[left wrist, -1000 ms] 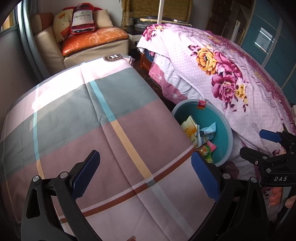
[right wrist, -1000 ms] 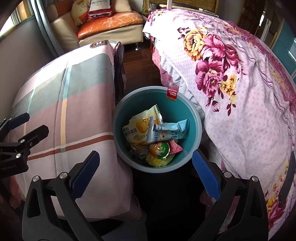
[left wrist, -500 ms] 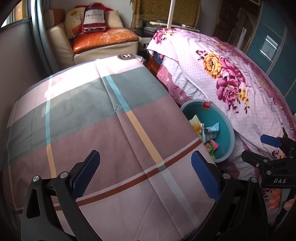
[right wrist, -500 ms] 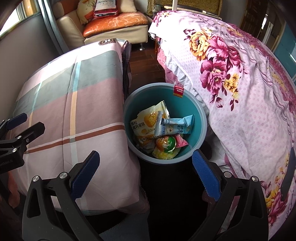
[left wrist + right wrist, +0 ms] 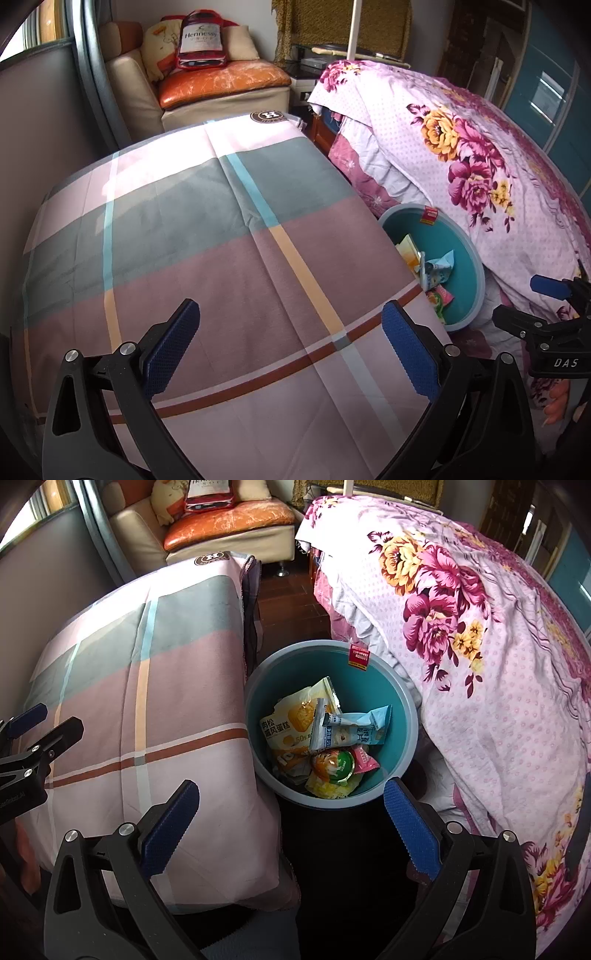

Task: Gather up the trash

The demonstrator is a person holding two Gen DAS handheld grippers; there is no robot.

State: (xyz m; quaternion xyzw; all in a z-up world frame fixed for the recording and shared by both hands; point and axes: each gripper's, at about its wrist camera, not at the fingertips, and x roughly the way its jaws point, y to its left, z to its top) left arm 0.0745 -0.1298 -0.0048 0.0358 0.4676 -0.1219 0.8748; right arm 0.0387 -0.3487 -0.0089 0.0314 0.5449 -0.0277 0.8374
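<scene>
We hold our left tool (image 5: pixel 290 350) over a plaid cloth of pink, grey-green and brown blocks (image 5: pixel 207 236), its blue-padded fingers spread wide with nothing between them. Our right tool (image 5: pixel 291 830) is likewise spread wide and empty, hanging above the near rim of a round teal plastic bin (image 5: pixel 402 716).

The bin stands on the floor in the gap between the plaid-covered surface at its 9 o'clock and a bed under a pink floral quilt (image 5: pixel 480 657) at its 3 o'clock. In the left wrist view the bin (image 5: pixel 465 251) sits at 3 o'clock, partly hidden behind the plaid edge.

The trash lies inside the bin: a yellow and white snack wrapper with printed characters (image 5: pixel 291 723) toward 9 o'clock, a pale blue and white wrapper (image 5: pixel 354 731) across the middle, a round cup with a green foil lid (image 5: pixel 334 766) at 6 o'clock, and a small pink packet (image 5: pixel 364 760) just beside the cup. A small red tag (image 5: pixel 359 655) hangs at the bin's far rim, at 12 o'clock.

Beyond, a cream sofa with an orange cushion (image 5: pixel 221 79) stands at 12 o'clock.
</scene>
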